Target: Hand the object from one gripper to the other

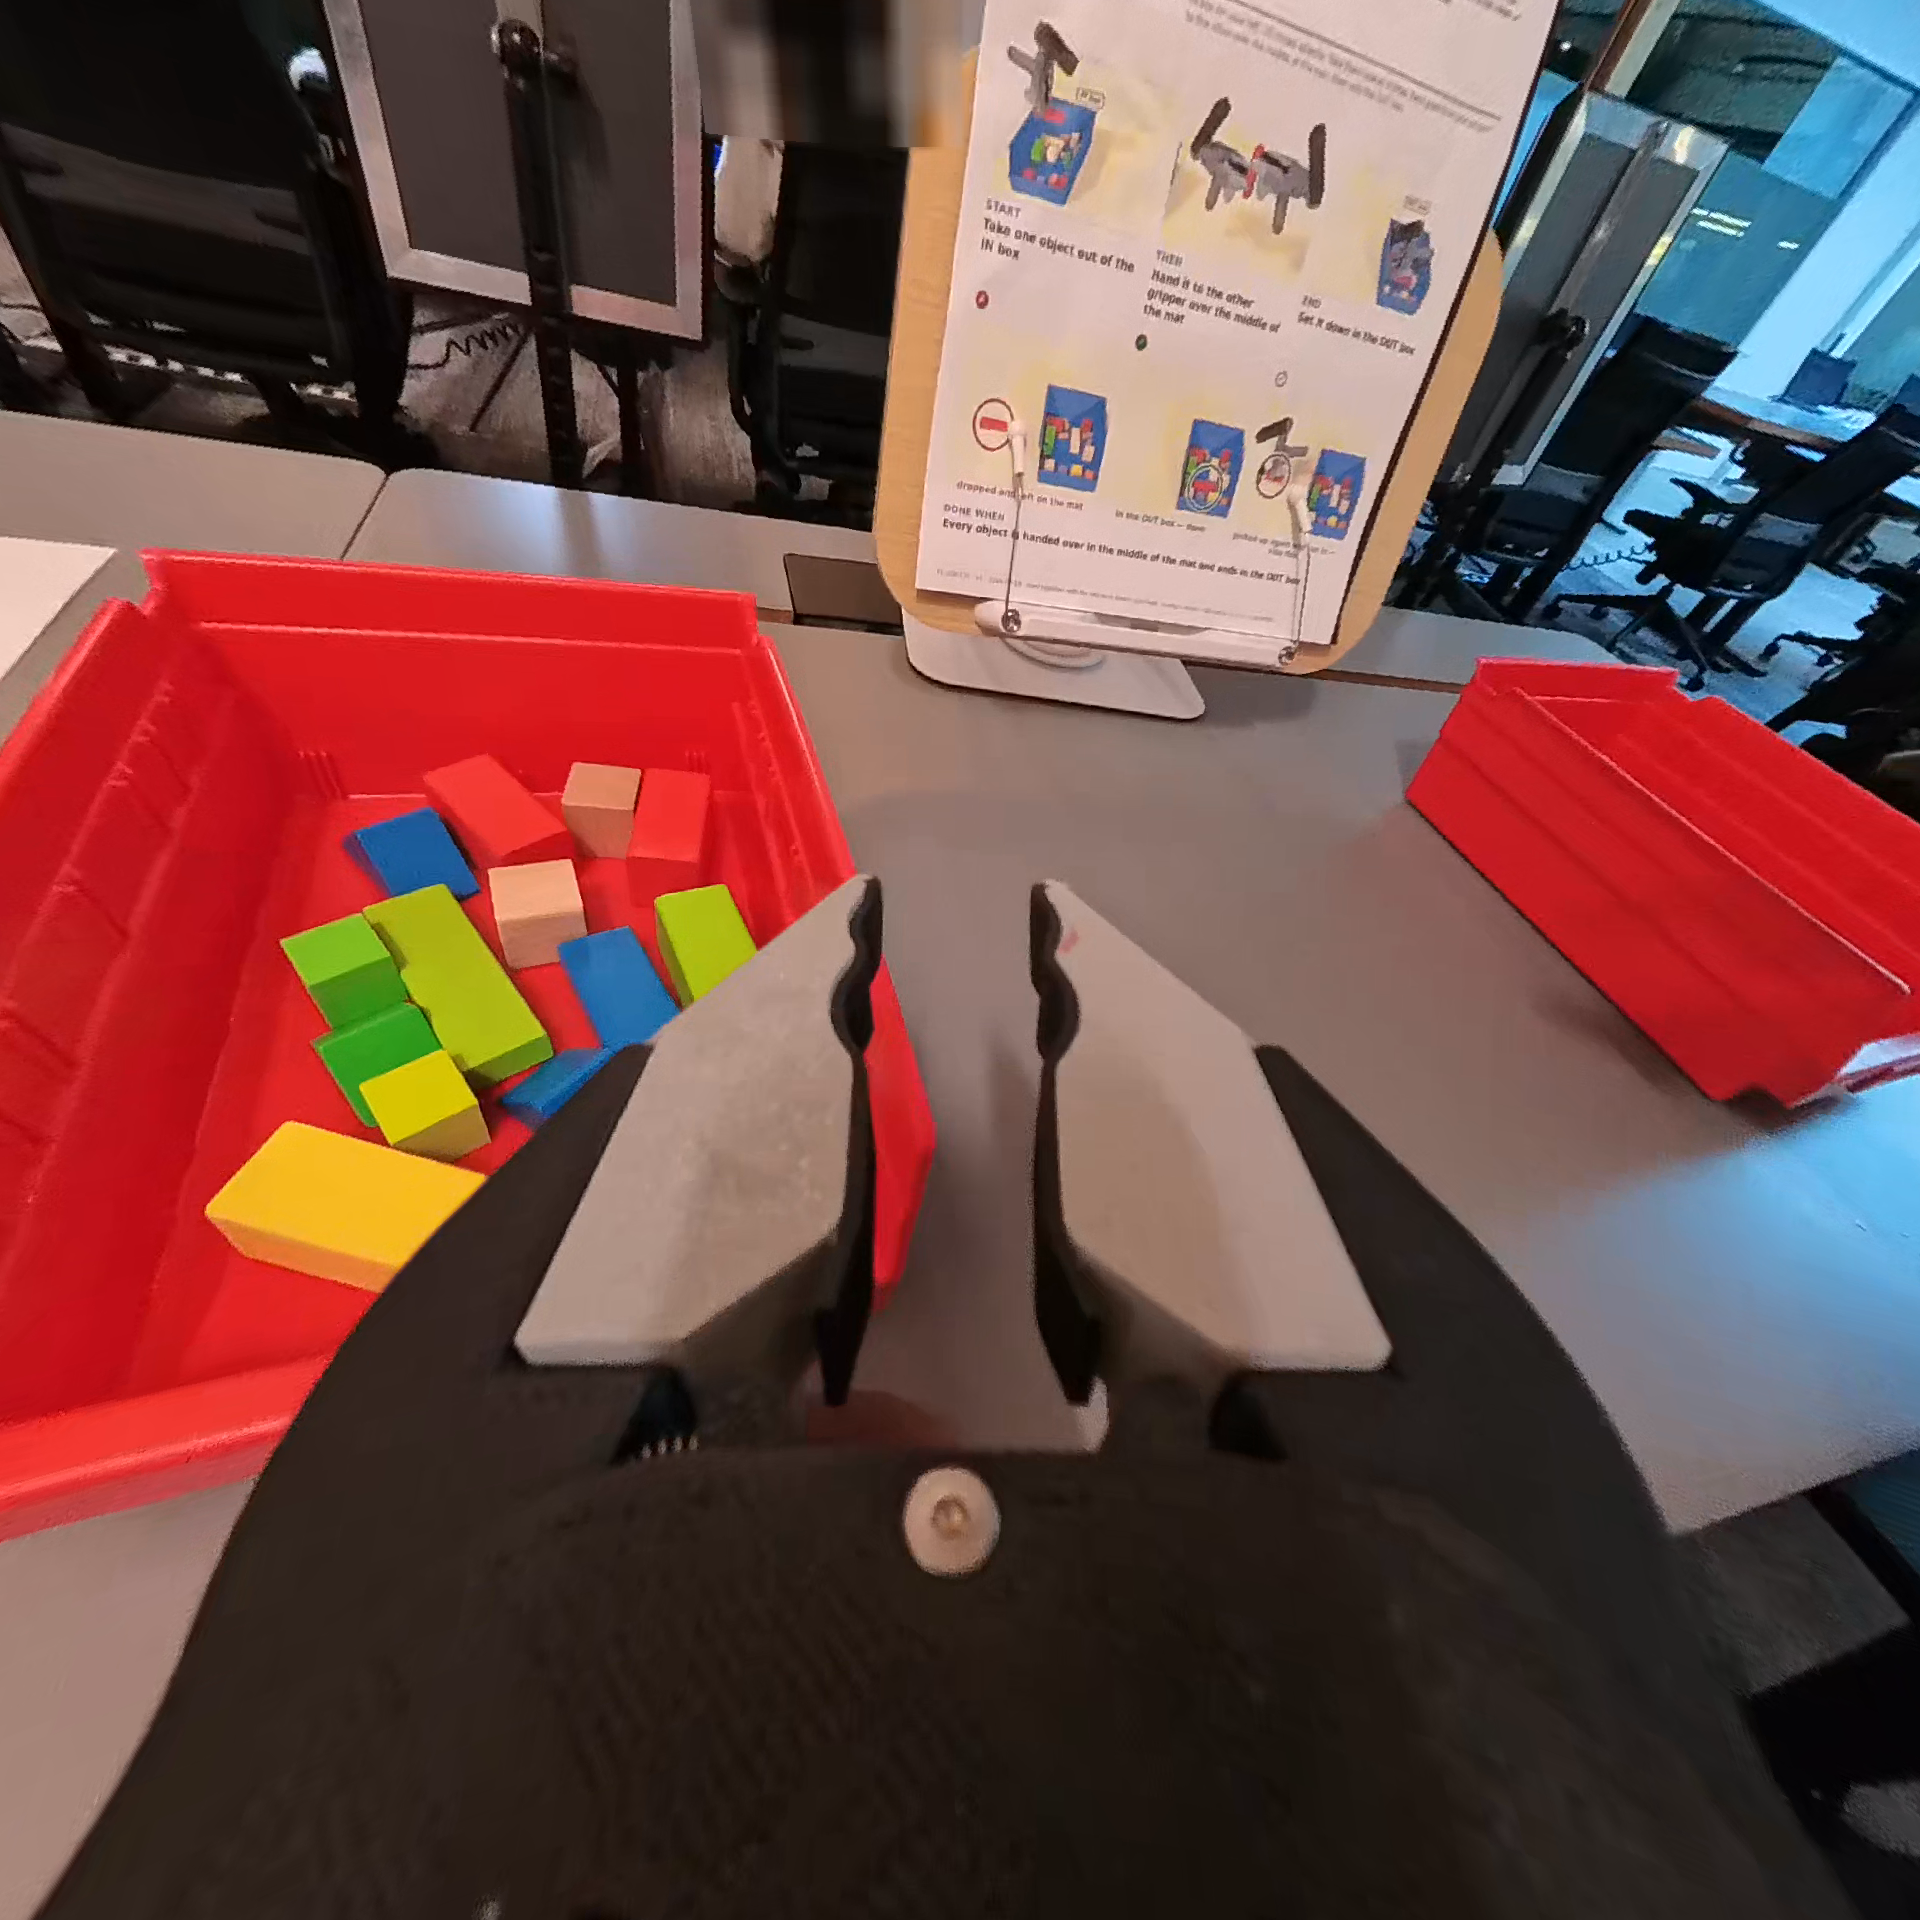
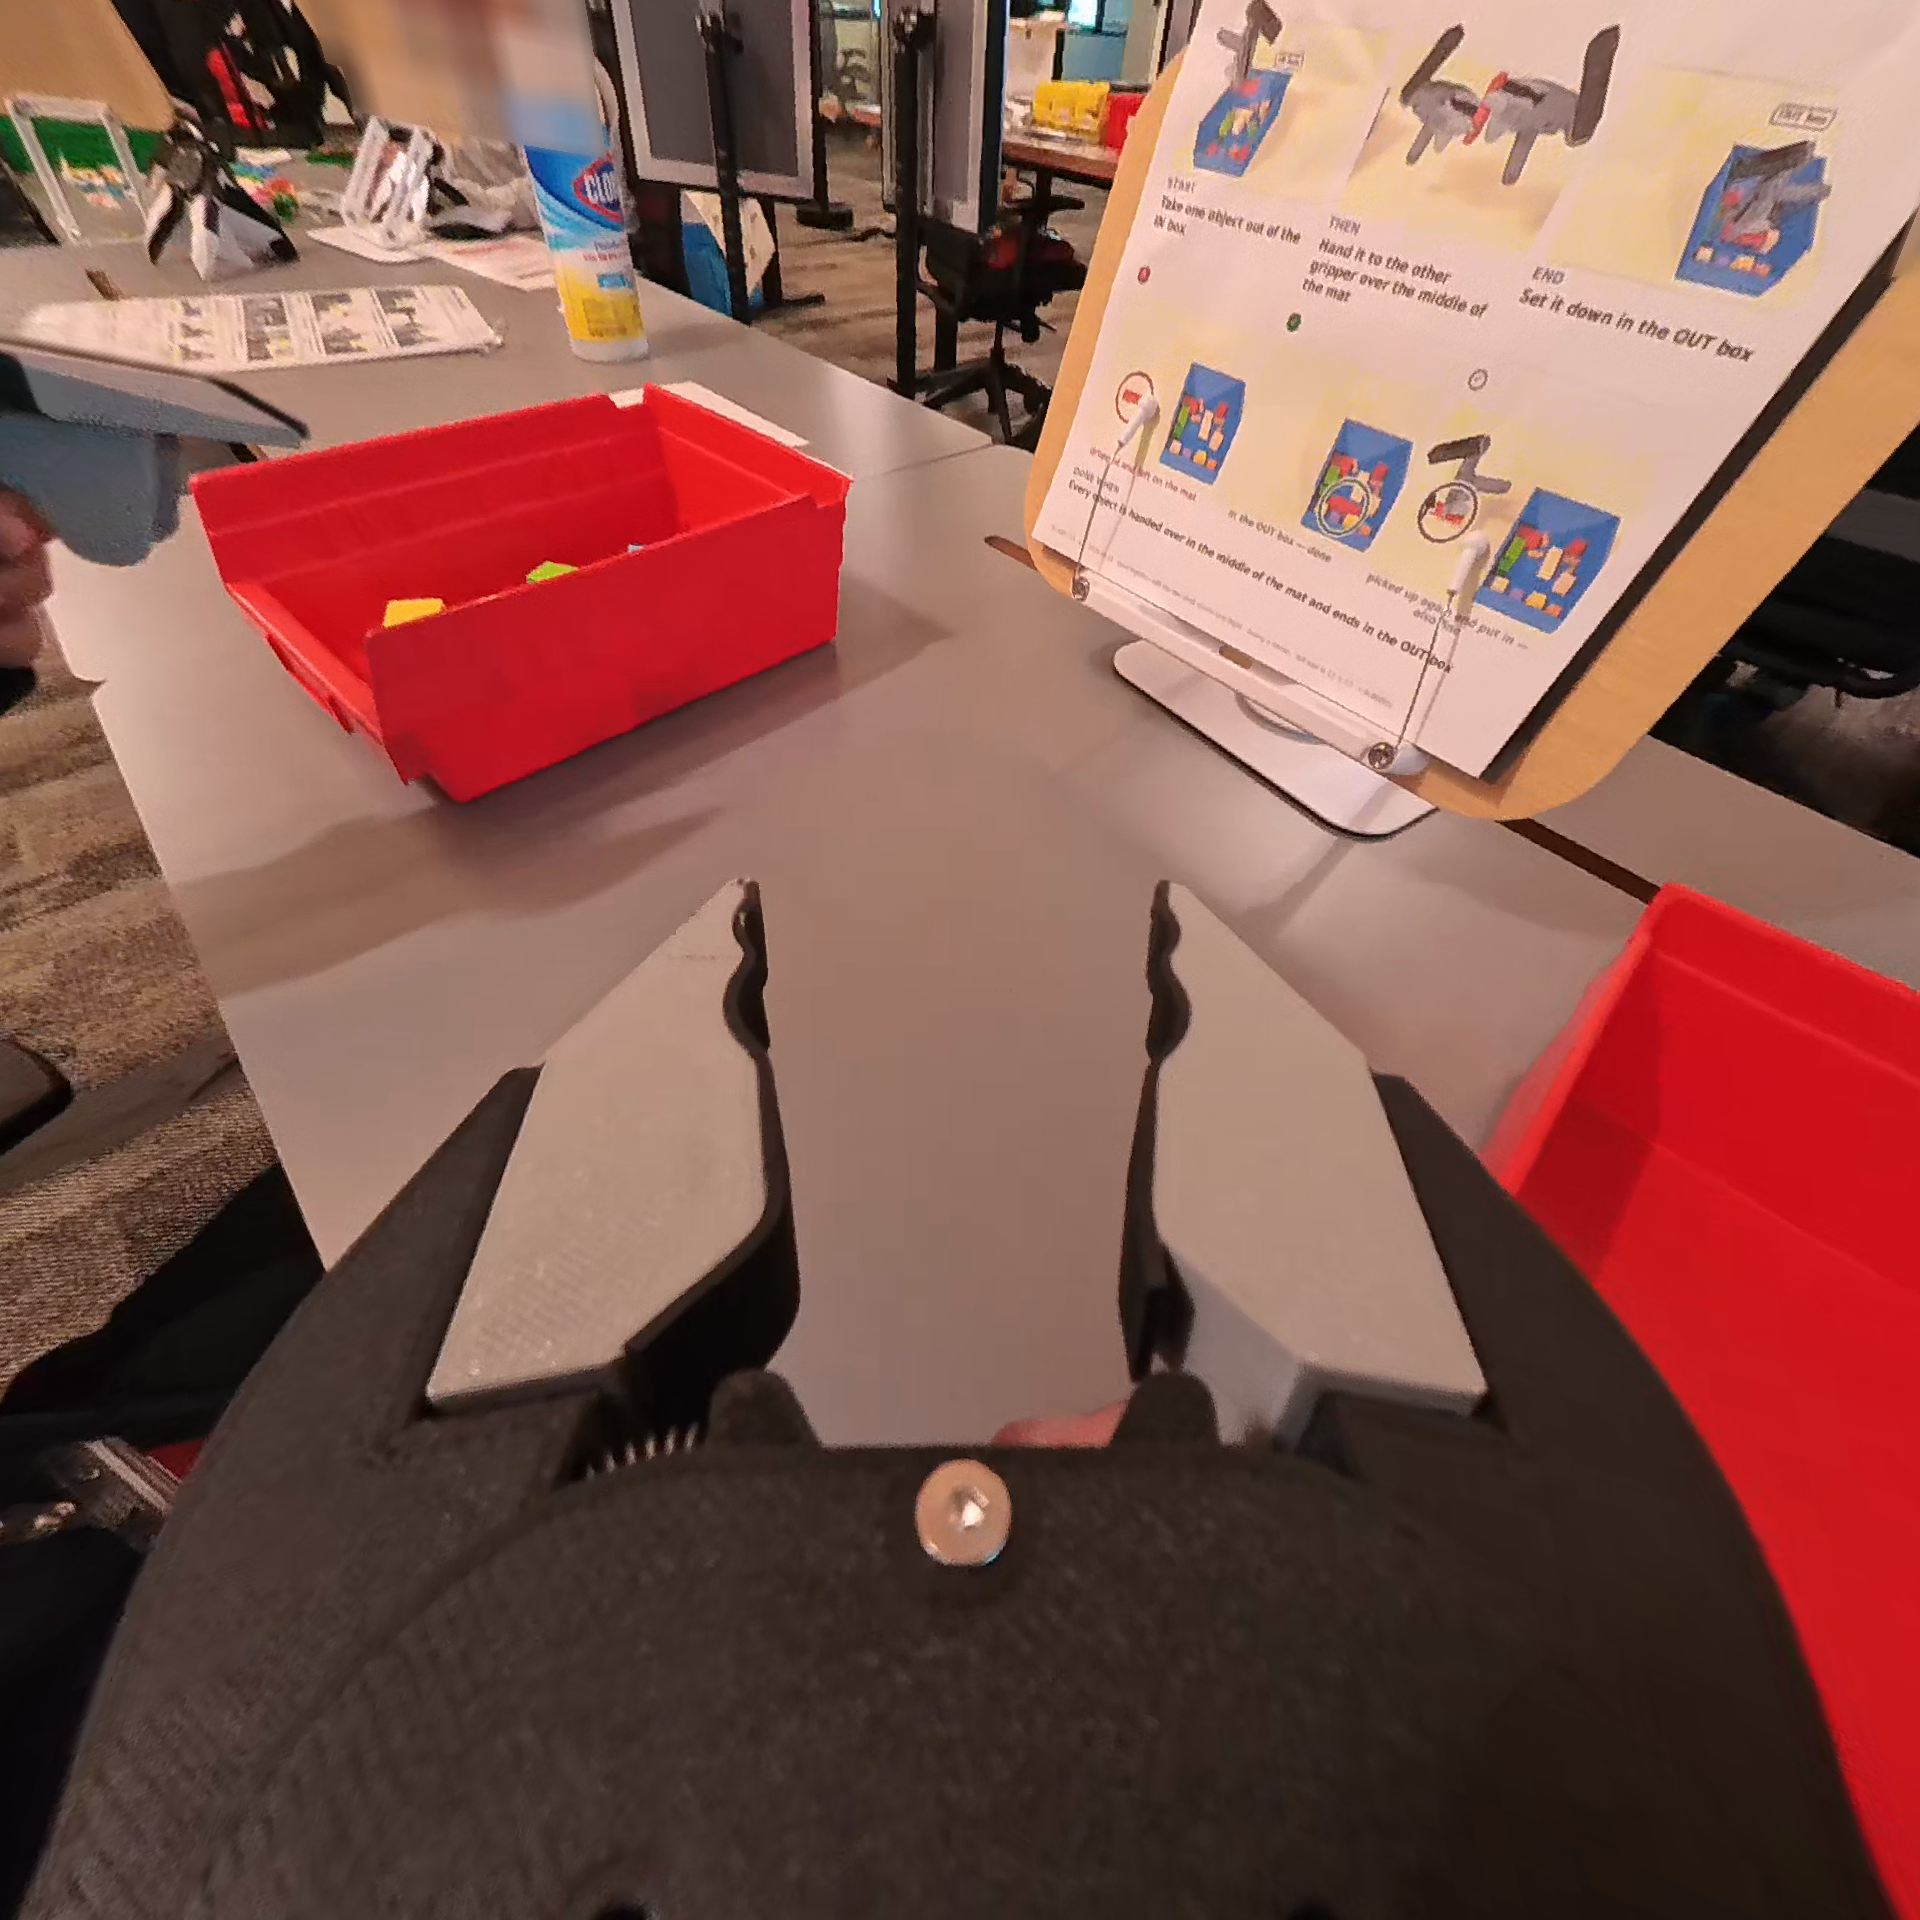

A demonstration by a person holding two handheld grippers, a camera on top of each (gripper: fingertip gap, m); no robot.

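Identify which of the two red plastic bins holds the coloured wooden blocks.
The red plastic bin left of the left gripper holds them; the other red bin, on the right, shows none.

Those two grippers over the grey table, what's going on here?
A person holds both, and neither has anything yet. The left gripper is partly open beside the red bin of coloured wooden blocks. The right gripper waits wide open over the table, next to an empty-looking red bin. No block has been picked up for the handover.
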